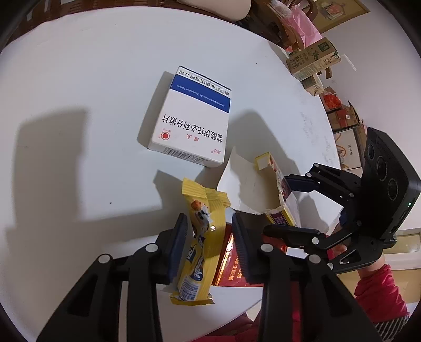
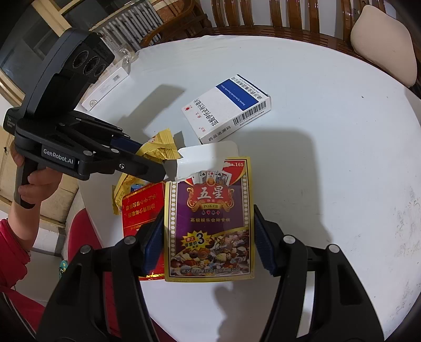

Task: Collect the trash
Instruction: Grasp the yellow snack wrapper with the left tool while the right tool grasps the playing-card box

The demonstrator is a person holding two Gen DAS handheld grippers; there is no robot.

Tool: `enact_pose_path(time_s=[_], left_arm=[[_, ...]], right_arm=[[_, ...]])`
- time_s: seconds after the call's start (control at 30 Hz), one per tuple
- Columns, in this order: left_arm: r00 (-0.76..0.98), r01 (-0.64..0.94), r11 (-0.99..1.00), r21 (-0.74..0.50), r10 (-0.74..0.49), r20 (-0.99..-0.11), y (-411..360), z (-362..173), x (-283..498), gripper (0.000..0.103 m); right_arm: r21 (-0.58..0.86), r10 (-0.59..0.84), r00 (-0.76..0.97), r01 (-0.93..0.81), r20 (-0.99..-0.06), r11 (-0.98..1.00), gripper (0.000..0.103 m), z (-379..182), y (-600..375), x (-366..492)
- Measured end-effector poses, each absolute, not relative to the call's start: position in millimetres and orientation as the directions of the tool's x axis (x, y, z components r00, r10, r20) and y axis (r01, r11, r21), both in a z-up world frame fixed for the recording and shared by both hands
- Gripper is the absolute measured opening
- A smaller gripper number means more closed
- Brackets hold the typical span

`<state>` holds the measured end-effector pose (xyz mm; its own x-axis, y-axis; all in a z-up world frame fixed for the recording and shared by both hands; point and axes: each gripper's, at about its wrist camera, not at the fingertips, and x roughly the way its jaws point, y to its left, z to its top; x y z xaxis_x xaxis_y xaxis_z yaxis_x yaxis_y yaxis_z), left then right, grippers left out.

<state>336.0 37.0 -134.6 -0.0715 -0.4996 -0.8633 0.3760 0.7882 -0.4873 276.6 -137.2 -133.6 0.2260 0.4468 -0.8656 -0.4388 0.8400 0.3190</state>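
On the white round table [image 1: 79, 79] [image 2: 329, 171], my left gripper [image 1: 209, 236] [image 2: 150, 157] straddles a crumpled yellow snack wrapper [image 1: 200, 252] [image 2: 158, 150]. The left pad touches it; the other pad stands just clear, so the jaws are open. My right gripper [image 2: 209, 244] [image 1: 279, 205] is shut on a torn purple-and-yellow playing-card box [image 2: 210, 223] [image 1: 282, 202], both pads against its sides. A red pack [image 2: 139, 210] [image 1: 229, 265] lies flat between the two grippers. Further out rests a white-and-blue medicine box [image 1: 189, 118] [image 2: 226, 110].
A slim white box [image 2: 105, 89] sits at the table's far left rim. Wooden chairs [image 2: 263, 13] with a cream cushion [image 2: 384, 44] ring the far side. Drink cartons [image 1: 313, 60] and cardboard boxes [image 1: 344, 131] stand beyond the right edge. Red sleeves [image 2: 15, 236] hold both grippers.
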Motion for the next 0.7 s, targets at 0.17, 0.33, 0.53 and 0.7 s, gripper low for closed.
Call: enact_pose_path(time_s=[0.17, 0.33, 0.53, 0.7], left_arm=[[-0.101, 0.341, 0.765, -0.546, -0.548, -0.830, 43.9, -140.7, 340.5, 0.034], [-0.112, 0.316, 0.742, -0.592, -0.590, -0.799, 54.0, -143.8, 342.0, 0.031], [-0.133, 0.289, 0.714, -0.638, -0.630, -0.765, 60.4, -148.0, 343.8, 0.028], [-0.141, 0.245, 0.687, -0.684, -0.673, -0.726, 68.4, -153.8, 345.8, 0.026]], right_arm=[[0.323, 0.449, 0.225, -0.435, -0.865, 0.840, 0.060, -133.9, -137.9, 276.4], [0.322, 0.449, 0.226, -0.437, -0.865, 0.840, 0.060, -134.8, -138.5, 275.7], [0.321, 0.450, 0.229, -0.438, -0.863, 0.839, 0.060, -135.1, -140.2, 275.1], [0.322, 0.452, 0.234, -0.436, -0.861, 0.840, 0.060, -135.3, -141.0, 273.6]])
